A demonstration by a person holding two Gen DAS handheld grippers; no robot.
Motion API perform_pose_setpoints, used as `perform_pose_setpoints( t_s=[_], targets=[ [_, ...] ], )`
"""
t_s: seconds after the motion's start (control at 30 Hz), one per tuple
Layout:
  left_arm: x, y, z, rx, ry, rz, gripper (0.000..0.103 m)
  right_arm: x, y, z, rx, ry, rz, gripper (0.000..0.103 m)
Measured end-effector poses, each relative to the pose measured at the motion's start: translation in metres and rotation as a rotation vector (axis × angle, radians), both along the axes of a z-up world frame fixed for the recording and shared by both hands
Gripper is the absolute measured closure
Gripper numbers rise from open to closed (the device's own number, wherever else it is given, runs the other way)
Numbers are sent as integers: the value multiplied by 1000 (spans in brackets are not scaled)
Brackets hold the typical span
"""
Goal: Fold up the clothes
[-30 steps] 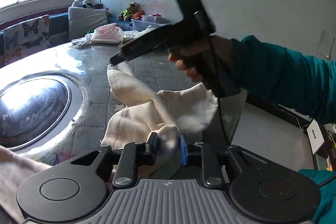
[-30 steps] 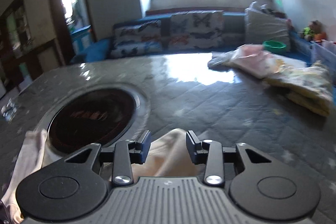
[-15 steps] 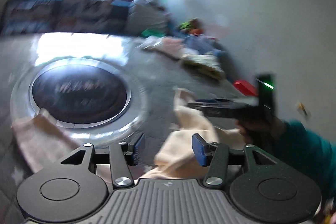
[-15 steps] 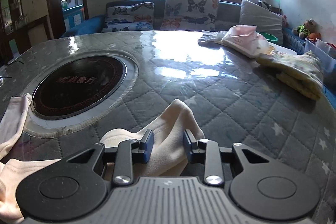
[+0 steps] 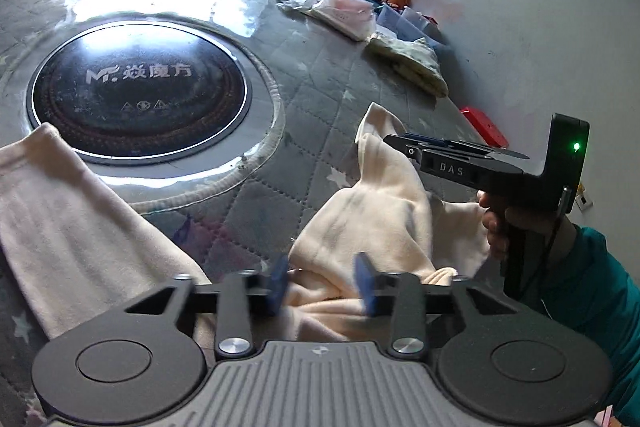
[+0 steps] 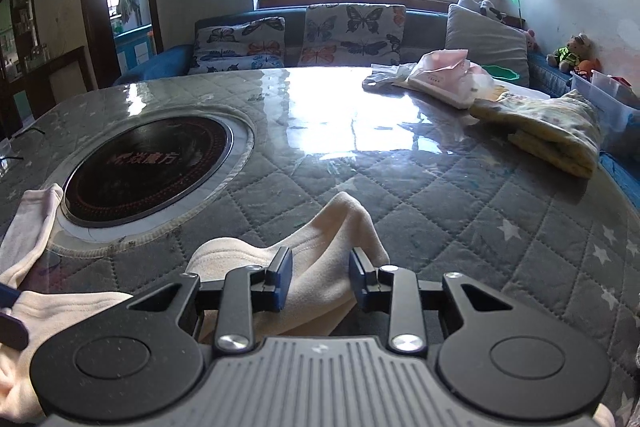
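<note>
The cream-coloured soft fabric garment (image 5: 372, 211) lies crumpled on the near part of the grey quilted star-print table cover (image 6: 460, 211), with one flat section (image 5: 68, 223) extending to the rim of the round black glass cooktop (image 5: 138, 91) set into the table. The left gripper (image 5: 322, 283) hovers over the bunched cloth with jaws apart, gripping nothing; the right gripper (image 6: 320, 277) likewise has jaws apart, a raised fold lying between them unclamped. Folded pale yellow and pink clothes (image 6: 548, 127) rest well apart at the table's far right edge.
</note>
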State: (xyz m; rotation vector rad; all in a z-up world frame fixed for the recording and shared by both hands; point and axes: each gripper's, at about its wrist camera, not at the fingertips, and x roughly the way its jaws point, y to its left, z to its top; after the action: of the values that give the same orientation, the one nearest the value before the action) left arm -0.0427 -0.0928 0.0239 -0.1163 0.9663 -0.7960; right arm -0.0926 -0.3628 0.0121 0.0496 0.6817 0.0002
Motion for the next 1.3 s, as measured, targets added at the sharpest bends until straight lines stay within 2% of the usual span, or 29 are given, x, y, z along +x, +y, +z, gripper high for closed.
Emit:
perform_pose_setpoints(
  t_s=[0.1,0.2,0.33,0.43,0.5,0.6,0.7,0.93,1.0,1.07,1.3],
  targets=[
    [-2,-1,5,3,-60,-3,87,-2,-5,7,22,-20,-14,67],
    [-4,-2,12,11,-133,6,90,-2,-15,14,66,-35,-35,67],
    [3,5,35,39,-272,51,90,6,-26,19,108,-33,-52,67],
    [15,9,50,106,-417,100,90,18,-30,19,133,-14,-56,67],
    [29,12,51,164,-462,136,90,27,-30,17,143,-1,-57,67],
    [53,16,42,226,-455,173,91,41,-27,13,148,15,-50,67],
    [69,18,29,259,-427,172,90,56,-20,9,138,35,-27,67],
    [93,25,14,319,-430,207,92,95,5,-1,92,81,26,68],
    [101,31,13,327,-425,224,92,107,11,-4,73,94,32,77],
    [111,37,10,339,-423,239,93,117,18,-6,49,97,40,96],
    [142,47,-2,420,-436,290,94,147,36,-4,8,79,56,98]
  ],
)
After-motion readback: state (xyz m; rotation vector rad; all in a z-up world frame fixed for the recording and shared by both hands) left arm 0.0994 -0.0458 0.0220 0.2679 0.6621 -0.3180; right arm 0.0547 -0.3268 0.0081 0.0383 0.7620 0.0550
